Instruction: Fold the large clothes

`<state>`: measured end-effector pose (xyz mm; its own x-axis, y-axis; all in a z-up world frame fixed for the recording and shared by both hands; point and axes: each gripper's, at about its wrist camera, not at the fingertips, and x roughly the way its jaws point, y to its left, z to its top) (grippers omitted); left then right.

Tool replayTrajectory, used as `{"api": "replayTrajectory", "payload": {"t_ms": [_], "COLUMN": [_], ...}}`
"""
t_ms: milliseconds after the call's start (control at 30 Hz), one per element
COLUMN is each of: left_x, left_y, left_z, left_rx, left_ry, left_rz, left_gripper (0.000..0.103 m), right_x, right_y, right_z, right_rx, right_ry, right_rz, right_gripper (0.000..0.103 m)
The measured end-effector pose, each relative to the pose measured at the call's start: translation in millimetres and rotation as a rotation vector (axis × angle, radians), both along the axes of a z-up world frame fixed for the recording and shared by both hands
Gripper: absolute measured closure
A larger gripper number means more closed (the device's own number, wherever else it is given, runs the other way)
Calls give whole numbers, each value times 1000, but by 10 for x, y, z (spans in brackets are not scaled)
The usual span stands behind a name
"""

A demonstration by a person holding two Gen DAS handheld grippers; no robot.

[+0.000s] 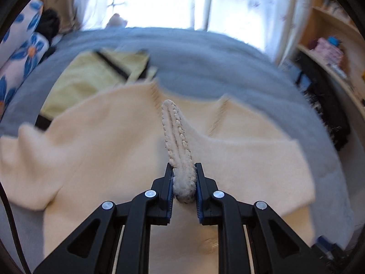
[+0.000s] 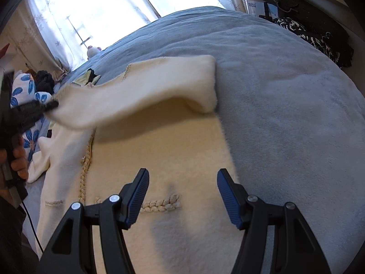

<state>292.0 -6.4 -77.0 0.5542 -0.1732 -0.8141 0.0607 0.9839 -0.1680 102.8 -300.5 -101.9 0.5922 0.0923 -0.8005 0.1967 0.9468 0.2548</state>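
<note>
We see a cream fleece jacket spread on a bed under a grey-blue blanket, its front trimmed with braided cord. Our left gripper is clenched on a folded, braid-edged strip of the jacket, the blue pads pressing it from both sides. In the right wrist view that same gripper sits at the left edge, held by a hand, and what looks like a sleeve is lifted off the jacket's body and stretches across to it; blur there makes the exact part hard to name. Our right gripper hangs just above the jacket's lower front, jaws spread wide with nothing between them. Beyond the jacket lies a pale yellow garment with black straps, beside a pillow with blue flowers.
</note>
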Motion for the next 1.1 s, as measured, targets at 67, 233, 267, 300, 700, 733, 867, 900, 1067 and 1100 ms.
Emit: {"api": "replayTrajectory", "payload": {"t_ms": [67,233,267,300,700,733,867,900,1067,1100], "left_x": [30,82,121,160,786,833,969,989,1018,1061], "left_y": [189,603,625,636,142,108,85,97,144,133], "left_z": [-335,-708,-686,-665,-674,-679,-647,-614,-450,-509], "left_rx": [8,-170,-187,-194,-85,-64,-12,-20,1,7], "left_ry": [106,233,222,212,177,168,140,123,-7,8], "left_rz": [33,77,77,69,-62,-58,-52,-53,-32,-21], "left_gripper": [80,61,54,49,42,53,90,91,92,92], "right_x": [33,158,202,271,1686,1811,2153,2214,2272,2305], "right_y": [21,-31,-59,-110,-903,-944,-1018,-995,-834,-796], "right_z": [-21,35,53,79,-3,-79,-377,-414,-212,-270], "right_rx": [-11,21,38,64,103,109,158,152,66,37], "right_ry": [9,10,9,9,63,83,156,153,25,47], "right_rz": [0,11,12,13,-51,-57,-42,-19,22,22], "right_gripper": [41,39,38,37,36,36,37,52,87,87]}}
